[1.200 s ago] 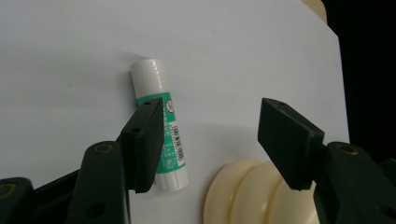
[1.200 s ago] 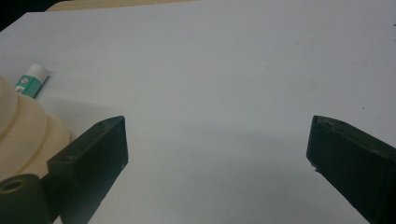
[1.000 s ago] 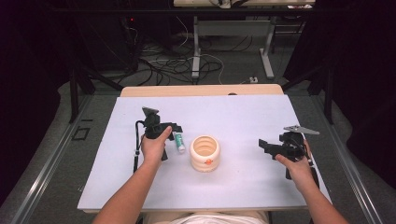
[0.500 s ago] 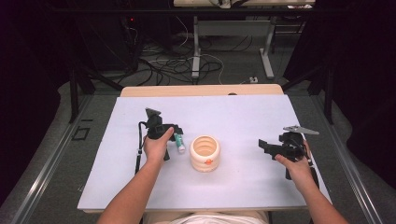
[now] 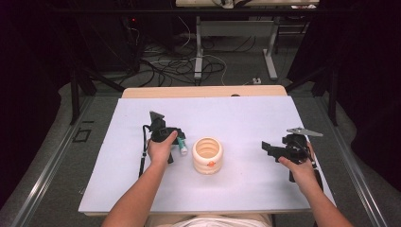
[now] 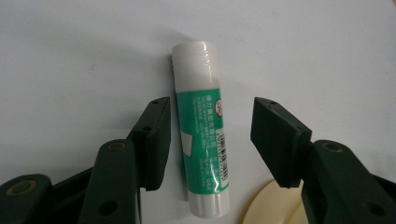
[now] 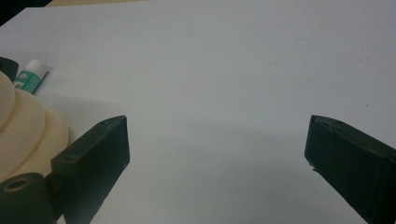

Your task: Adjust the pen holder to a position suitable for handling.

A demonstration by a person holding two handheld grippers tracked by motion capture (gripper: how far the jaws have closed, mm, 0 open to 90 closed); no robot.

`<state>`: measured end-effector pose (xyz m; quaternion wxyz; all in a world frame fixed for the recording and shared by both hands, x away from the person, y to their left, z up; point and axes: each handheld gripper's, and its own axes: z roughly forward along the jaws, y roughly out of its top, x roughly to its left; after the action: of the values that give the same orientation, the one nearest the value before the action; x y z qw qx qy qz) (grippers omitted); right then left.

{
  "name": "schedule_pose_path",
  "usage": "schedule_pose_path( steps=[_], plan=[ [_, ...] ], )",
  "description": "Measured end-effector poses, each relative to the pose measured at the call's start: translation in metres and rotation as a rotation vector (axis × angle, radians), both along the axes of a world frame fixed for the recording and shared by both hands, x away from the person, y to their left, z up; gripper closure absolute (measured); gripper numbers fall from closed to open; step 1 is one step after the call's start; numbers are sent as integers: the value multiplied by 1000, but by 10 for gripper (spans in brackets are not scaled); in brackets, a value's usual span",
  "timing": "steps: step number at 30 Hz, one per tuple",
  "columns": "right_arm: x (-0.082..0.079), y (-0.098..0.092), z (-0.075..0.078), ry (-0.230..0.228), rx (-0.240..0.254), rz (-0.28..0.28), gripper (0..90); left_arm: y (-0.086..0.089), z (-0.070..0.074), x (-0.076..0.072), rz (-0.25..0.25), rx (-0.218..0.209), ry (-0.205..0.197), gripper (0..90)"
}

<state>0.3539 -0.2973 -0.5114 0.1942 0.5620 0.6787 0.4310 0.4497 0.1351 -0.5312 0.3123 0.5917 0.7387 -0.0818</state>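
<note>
- A glue stick (image 6: pixel 201 130), white with a green label, is seen lying flat on the white table (image 5: pixel 246 118), just left of a cream ribbed cup (image 5: pixel 207 155).
- The stick is straddled by the left gripper (image 6: pixel 208 140); its jaws have just been closing, yet a gap is left on each side and the pads are not pressed on the stick.
- The right gripper (image 7: pixel 217 154) is held well apart at the table's right side, its jaws spread wide over bare table.
- The cup's edge (image 7: pixel 23 126) is caught in the right gripper view.
</note>
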Motion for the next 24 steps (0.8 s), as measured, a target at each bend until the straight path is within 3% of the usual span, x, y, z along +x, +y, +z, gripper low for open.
schedule_pose_path(
  steps=[11, 24],
  plan=[
    [0, 1, -1, 4, 3, 3, 63, -1, -8, 3, -4, -4, 21, 529],
    [1, 1, -2, 10, 5, 2, 65, -1, -11, 6, 33, -12, 44, 608]
  ],
)
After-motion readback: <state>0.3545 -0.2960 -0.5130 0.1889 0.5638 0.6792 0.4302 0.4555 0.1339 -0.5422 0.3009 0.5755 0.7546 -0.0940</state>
